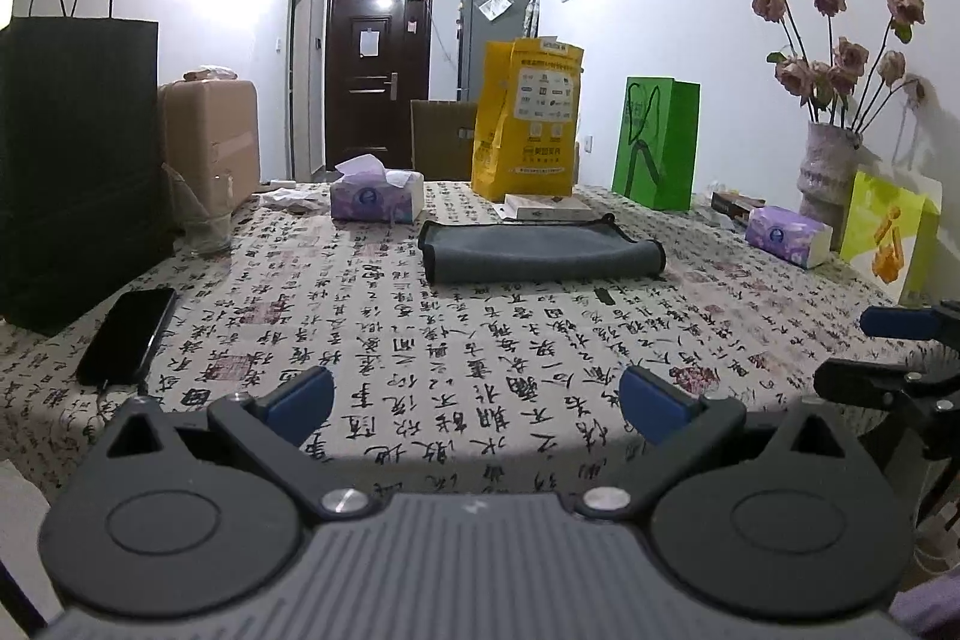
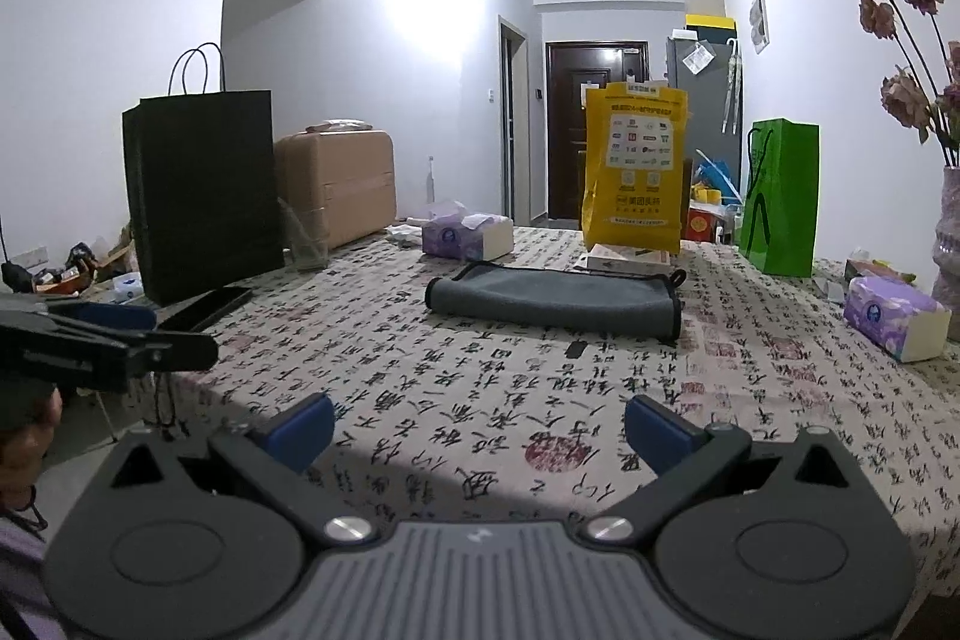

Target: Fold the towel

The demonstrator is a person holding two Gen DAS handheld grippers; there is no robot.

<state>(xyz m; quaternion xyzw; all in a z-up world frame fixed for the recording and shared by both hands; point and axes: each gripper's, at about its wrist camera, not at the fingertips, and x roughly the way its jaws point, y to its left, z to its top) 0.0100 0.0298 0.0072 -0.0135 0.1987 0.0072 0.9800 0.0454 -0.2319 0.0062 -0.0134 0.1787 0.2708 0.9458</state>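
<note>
A grey towel (image 1: 540, 253) with dark edging lies folded over on the calligraphy-print tablecloth, well ahead of both grippers; it also shows in the right wrist view (image 2: 552, 298). My left gripper (image 1: 477, 403) is open and empty, low over the near table edge. My right gripper (image 2: 480, 430) is open and empty, also near the front edge. The right gripper shows at the right edge of the left wrist view (image 1: 894, 352), and the left gripper shows at the left of the right wrist view (image 2: 114, 340).
A black phone (image 1: 129, 334) lies at the left by a black paper bag (image 1: 78, 160). Tissue packs (image 1: 375, 196) (image 1: 786, 235), a yellow bag (image 1: 528, 118), a green bag (image 1: 657, 142), a white box (image 1: 546, 207) and a flower vase (image 1: 828, 172) ring the towel.
</note>
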